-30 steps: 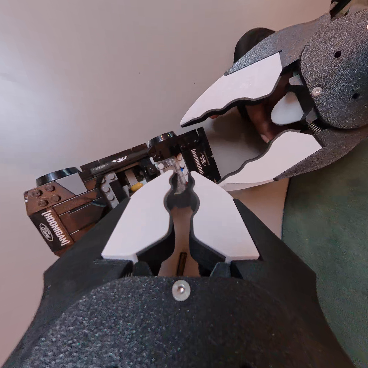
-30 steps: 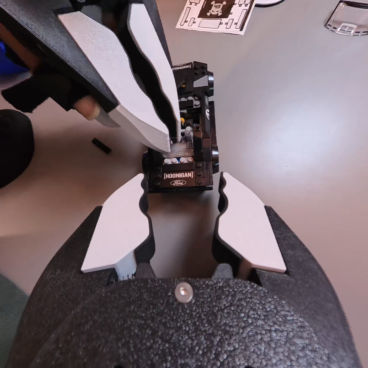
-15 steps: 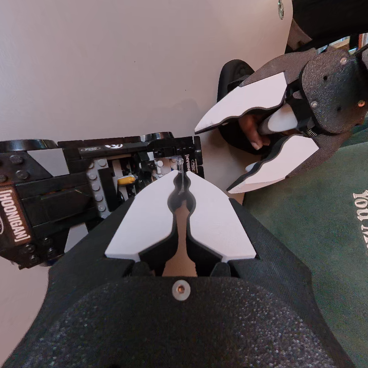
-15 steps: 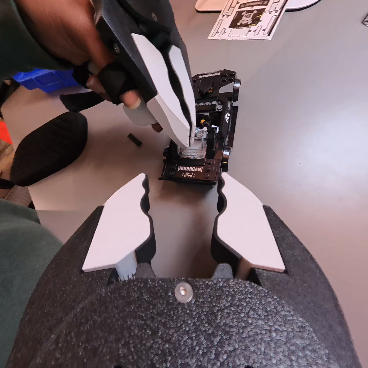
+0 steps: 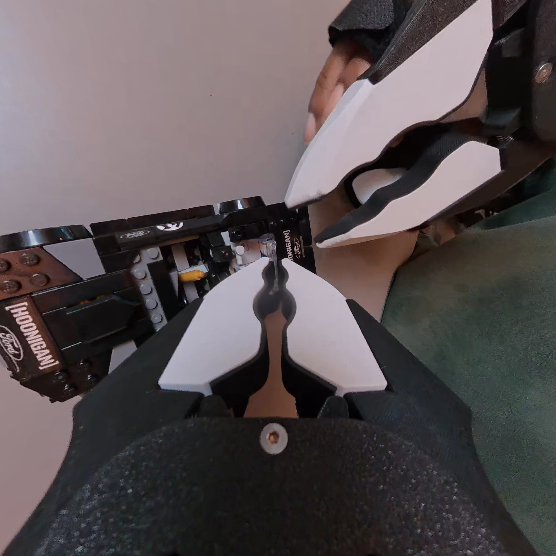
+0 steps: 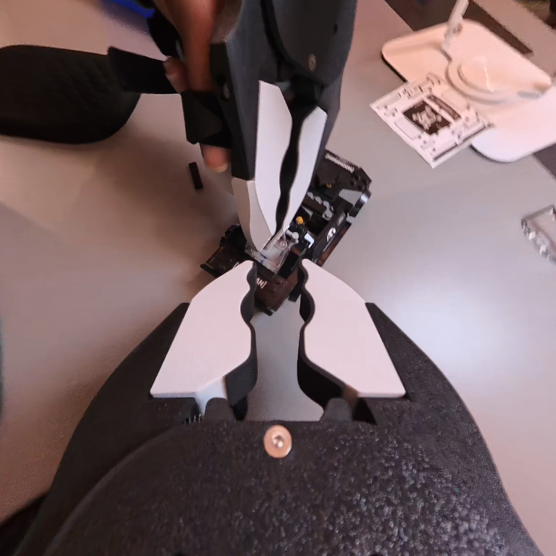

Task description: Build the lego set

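Two tools: seen over the desk [image 6: 451,301].
Left tool [image 5: 275,264]: closed on a clear piece [image 5: 273,255], held at the black car [image 5: 168,258].
Right tool [image 6: 275,270]: parted, closing around the car's near end; contact unclear.

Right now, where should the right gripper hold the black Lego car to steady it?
Grip the black Lego car across its near end block, coming in level from that end. That block is squarish and already sits between the right gripper fingers, clear of the clear piece.

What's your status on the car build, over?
Left gripper shut on clear piece, seating it in the black car. Right gripper open, fingers straddling the car's end. Nothing in the way.
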`<state>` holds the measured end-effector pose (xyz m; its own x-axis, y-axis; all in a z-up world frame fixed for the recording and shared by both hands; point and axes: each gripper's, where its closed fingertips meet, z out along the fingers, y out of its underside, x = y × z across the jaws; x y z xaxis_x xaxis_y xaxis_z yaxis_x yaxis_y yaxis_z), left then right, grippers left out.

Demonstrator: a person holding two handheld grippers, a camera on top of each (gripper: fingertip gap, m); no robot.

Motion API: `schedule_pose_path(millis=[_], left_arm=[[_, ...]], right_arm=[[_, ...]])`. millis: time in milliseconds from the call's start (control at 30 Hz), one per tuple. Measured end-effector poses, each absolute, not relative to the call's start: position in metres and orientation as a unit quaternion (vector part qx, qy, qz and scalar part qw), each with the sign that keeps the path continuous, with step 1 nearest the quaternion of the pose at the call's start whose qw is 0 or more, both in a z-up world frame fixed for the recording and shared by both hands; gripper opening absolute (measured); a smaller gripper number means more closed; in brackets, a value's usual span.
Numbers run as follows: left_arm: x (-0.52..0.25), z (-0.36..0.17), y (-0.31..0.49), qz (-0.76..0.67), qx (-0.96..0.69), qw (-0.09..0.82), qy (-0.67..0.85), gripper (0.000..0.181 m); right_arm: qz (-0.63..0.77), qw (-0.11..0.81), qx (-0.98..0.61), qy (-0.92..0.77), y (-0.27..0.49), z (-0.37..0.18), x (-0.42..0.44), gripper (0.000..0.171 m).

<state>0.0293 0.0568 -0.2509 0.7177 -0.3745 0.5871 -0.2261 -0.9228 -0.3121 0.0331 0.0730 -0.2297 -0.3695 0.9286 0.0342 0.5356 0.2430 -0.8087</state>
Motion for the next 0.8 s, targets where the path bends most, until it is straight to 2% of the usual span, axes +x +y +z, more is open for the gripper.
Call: schedule_pose_path(millis=[267,367,533,633,800], left_arm=[[0.029,-0.251,0.057,-0.337,-0.920,0.111,0.166,0.002],[0.029,-0.251,0.057,-0.337,-0.920,0.111,0.168,0.002],[0.029,-0.251,0.057,-0.335,-0.919,0.114,0.174,0.003],[0.024,-0.246,0.061,-0.315,-0.921,0.134,0.183,0.011],[0.019,-0.248,0.058,-0.284,-0.924,0.146,0.212,0.009]], right_arm=[[0.348,0.264,-0.345,-0.831,0.068,-0.239,0.016,0.024],[0.341,0.239,-0.326,-0.849,0.069,-0.243,0.016,0.016],[0.320,0.217,-0.309,-0.869,0.069,-0.245,0.016,0.015],[0.304,0.202,-0.307,-0.879,0.069,-0.245,0.015,0.014],[0.279,0.190,-0.311,-0.889,0.068,-0.247,0.013,0.014]])
